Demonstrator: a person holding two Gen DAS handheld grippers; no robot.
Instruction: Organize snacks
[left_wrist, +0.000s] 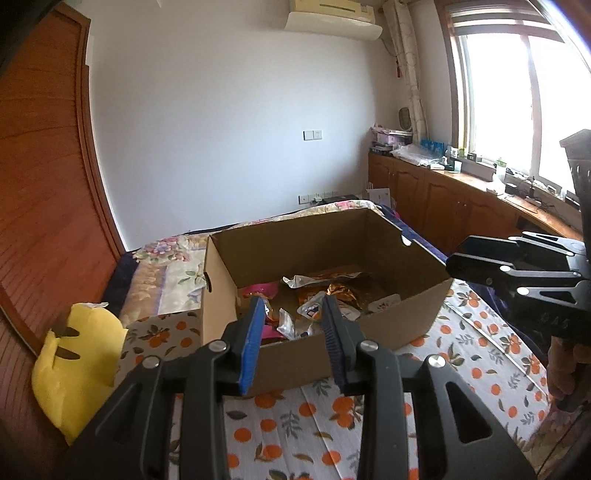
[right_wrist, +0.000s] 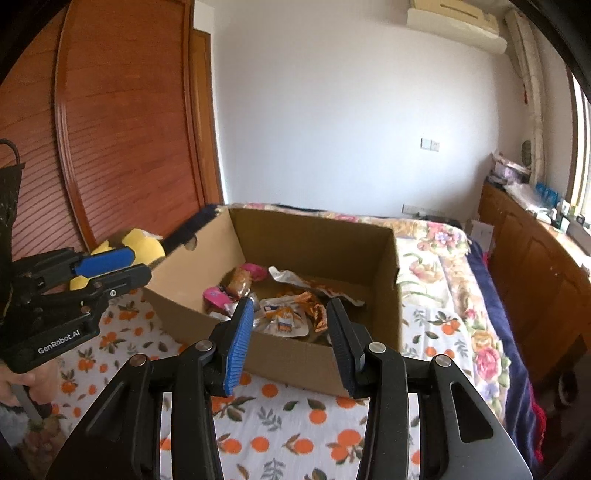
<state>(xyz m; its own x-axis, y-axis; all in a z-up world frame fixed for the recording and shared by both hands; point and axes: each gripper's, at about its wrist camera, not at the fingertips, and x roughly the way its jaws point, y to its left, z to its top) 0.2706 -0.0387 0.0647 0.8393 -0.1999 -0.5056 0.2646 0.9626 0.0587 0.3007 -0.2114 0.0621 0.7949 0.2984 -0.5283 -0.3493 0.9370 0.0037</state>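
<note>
An open cardboard box (left_wrist: 295, 247) (right_wrist: 314, 240) stands on the bed. Inside lie several snack packets: a pink packet (left_wrist: 264, 290) (right_wrist: 216, 295), a golden foil packet (left_wrist: 343, 291), a white-and-orange pouch (right_wrist: 282, 317) and a brown snack (right_wrist: 240, 282). My left gripper (left_wrist: 293, 306) hovers above the box's near wall, open, with nothing between its blue pads. My right gripper (right_wrist: 290, 306) hangs over the same near wall from the other side, open and empty. In the right wrist view the left gripper's blue pad (right_wrist: 107, 260) shows at the left, held by a hand.
The box rests on a sheet printed with oranges (left_wrist: 295, 424) (right_wrist: 295, 417). A yellow plush toy (left_wrist: 81, 354) (right_wrist: 144, 240) lies left of the box. A wooden wardrobe (left_wrist: 37, 184) lines the left, and a low cabinet (left_wrist: 443, 199) runs under the window at right.
</note>
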